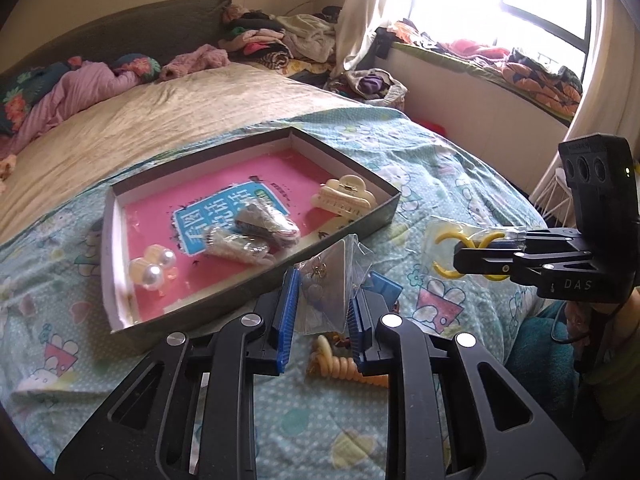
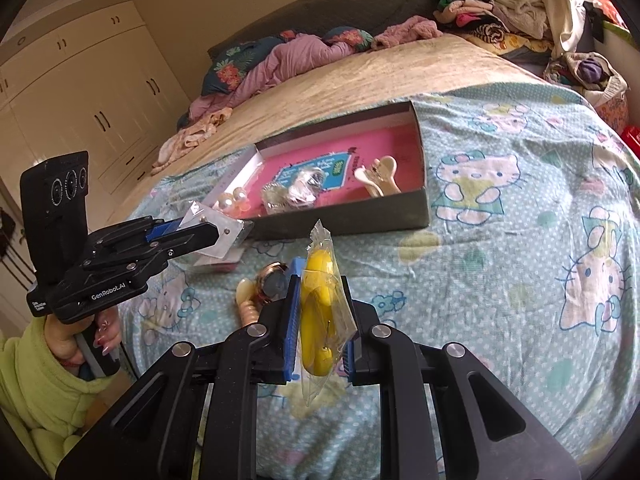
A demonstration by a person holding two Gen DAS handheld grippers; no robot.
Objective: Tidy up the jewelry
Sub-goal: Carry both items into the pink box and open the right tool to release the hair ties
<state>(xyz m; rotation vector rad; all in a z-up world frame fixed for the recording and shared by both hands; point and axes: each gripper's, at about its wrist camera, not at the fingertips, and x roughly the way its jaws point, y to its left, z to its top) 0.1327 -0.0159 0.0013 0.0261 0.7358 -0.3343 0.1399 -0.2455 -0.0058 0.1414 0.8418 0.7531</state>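
Bedroom quilt carries a shallow box already holding clips and pearls. Left gripper has its jaws closed on a clear packet of earrings; right gripper is clamped on a yellow-hoop packet. Both look light, crinkly and slippery, best pinched mid-film, not on the jewelry.

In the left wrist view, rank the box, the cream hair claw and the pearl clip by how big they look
1. box
2. cream hair claw
3. pearl clip, though it lies nearer the camera, so it's close.
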